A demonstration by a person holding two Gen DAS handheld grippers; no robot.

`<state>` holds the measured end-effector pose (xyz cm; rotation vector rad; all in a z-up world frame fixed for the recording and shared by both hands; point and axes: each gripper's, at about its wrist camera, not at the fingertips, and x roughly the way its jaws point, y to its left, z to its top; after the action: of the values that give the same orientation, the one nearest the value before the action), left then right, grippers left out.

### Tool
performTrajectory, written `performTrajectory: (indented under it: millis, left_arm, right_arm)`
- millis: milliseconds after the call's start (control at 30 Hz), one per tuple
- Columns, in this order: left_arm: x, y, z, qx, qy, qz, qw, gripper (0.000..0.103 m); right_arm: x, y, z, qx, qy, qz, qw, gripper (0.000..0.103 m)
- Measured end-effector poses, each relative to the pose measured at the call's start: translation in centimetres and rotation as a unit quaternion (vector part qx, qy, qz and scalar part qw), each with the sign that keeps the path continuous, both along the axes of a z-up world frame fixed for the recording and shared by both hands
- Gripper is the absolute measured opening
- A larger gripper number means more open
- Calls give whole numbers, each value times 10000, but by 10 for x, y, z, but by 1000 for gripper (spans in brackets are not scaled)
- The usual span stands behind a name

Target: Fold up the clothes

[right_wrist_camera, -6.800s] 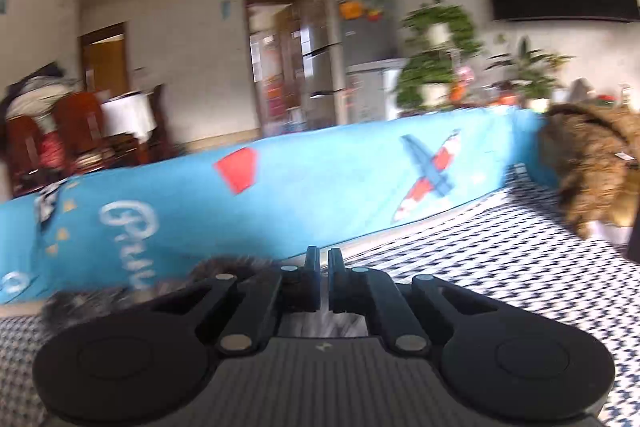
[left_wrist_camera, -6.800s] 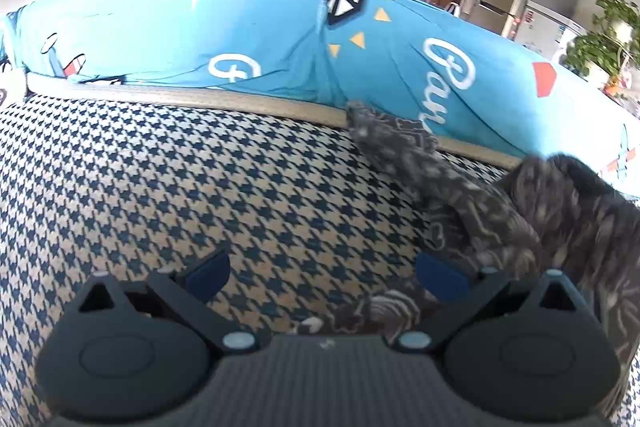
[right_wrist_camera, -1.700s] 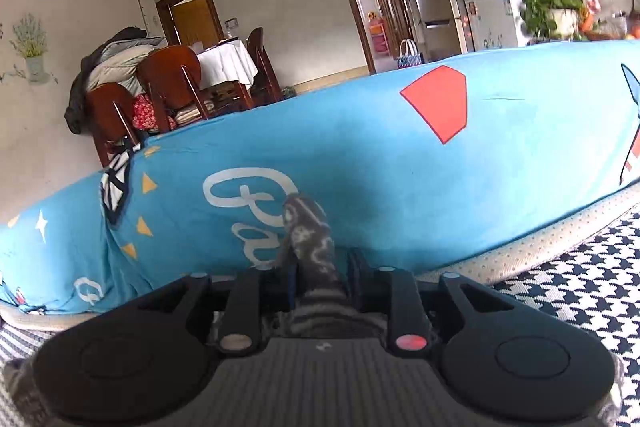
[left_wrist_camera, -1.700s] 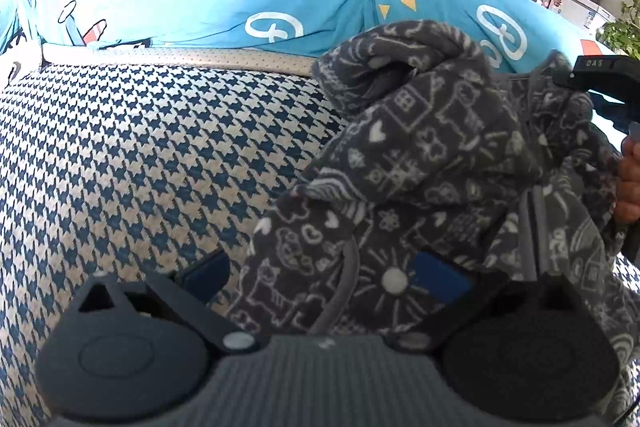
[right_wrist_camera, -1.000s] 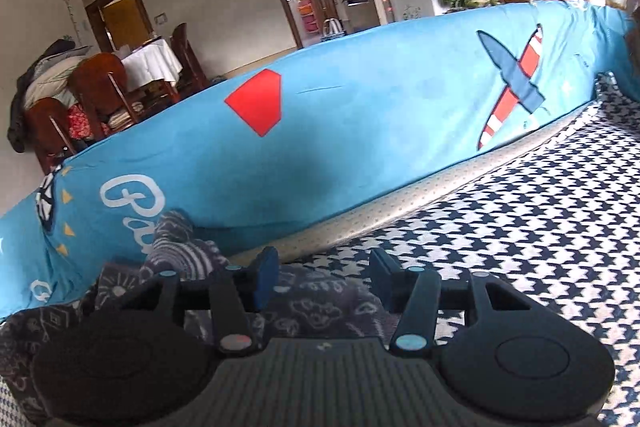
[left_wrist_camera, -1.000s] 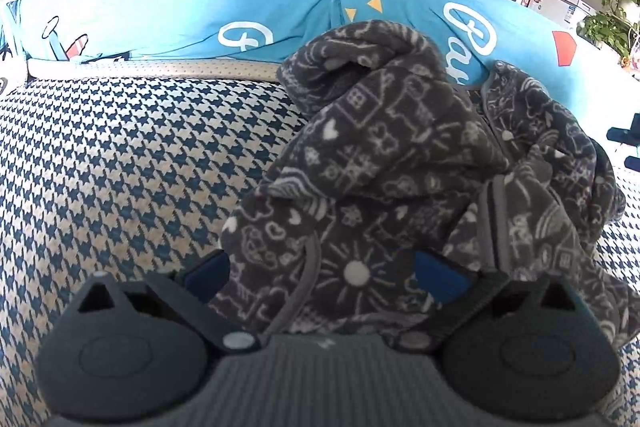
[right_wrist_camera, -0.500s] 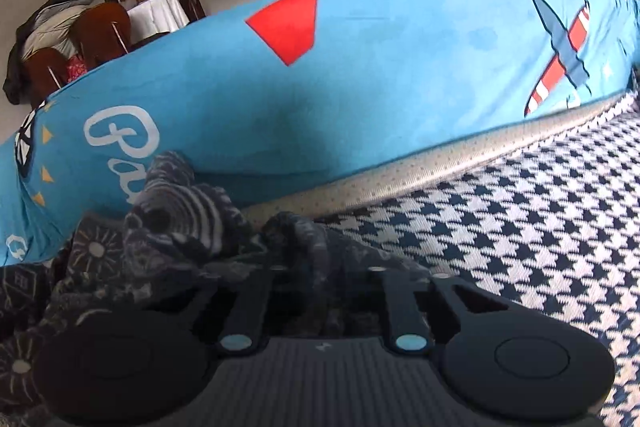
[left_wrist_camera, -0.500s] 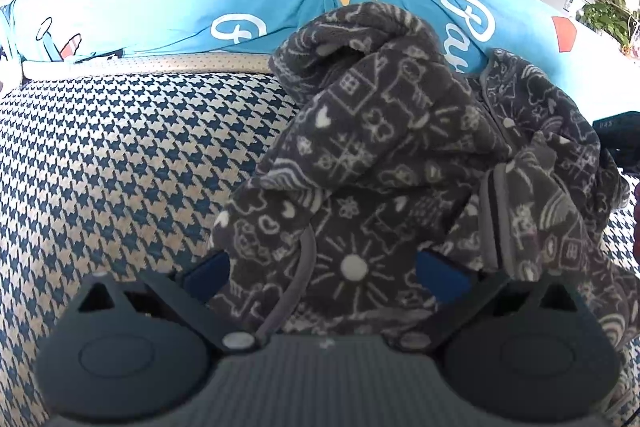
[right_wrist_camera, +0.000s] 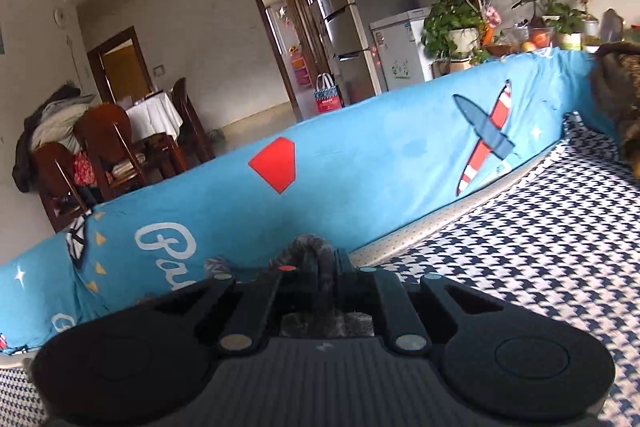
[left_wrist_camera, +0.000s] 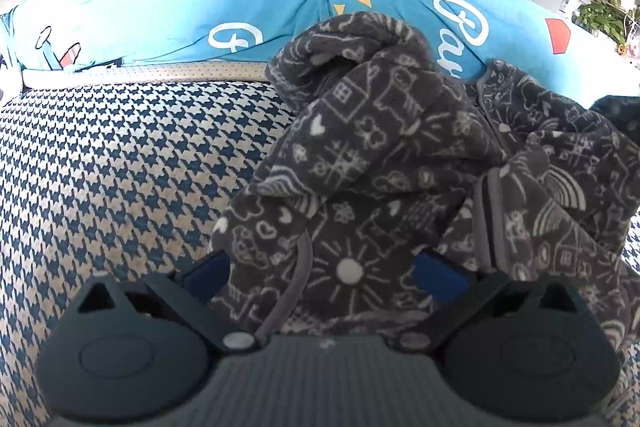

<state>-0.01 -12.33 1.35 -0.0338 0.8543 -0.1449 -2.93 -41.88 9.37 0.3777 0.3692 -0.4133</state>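
A dark grey fleece garment [left_wrist_camera: 400, 155] with white doodle print lies crumpled in a heap on the houndstooth seat [left_wrist_camera: 120, 187], against the blue backrest. My left gripper [left_wrist_camera: 324, 271] is open, its blue pads either side of the garment's near edge, not closed on it. In the right wrist view my right gripper [right_wrist_camera: 320, 267] is shut on a fold of the same grey garment [right_wrist_camera: 308, 247], which sticks up between the fingers.
The blue printed backrest cover [right_wrist_camera: 360, 179] runs along the far side of the seat. A brown furry heap [right_wrist_camera: 616, 87] sits at the far right end. Behind the sofa are dining chairs [right_wrist_camera: 100, 155], a fridge [right_wrist_camera: 344, 27] and plants.
My right gripper has closed on a fold of the garment and lifted, so its view now tilts up toward the room. The left gripper stays open over the heap, shifted slightly.
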Motion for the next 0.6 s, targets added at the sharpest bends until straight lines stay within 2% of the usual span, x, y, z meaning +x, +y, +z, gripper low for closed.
performTrajectory:
  millis: [133,267,367,433,500,600]
  left_arm:
    - [-4,-1,2,31,-67,-23,10000,103]
    - [-6,0,4,45,-112,-26,9999,103]
    - [-8,1,5,45,-123,-10,9999,103]
    - [-9,1,5,36,-136,4,9999,103]
    - [-9,1,6,19,-143,22,9999,103]
    - [-7,0,6,-14,-148,37,9999,103]
  right_arm:
    - [-38,10,-5,-16,200,61,9998,11]
    - [-57,12,-20,181,840,414,9954,12]
    - [-70,12,-25,227,1061,681,9918,19]
    - [-78,11,-24,179,1030,744,9917,26]
    - [-85,8,-18,78,811,751,9938,32]
    - [-85,4,-9,-55,541,732,9958,34]
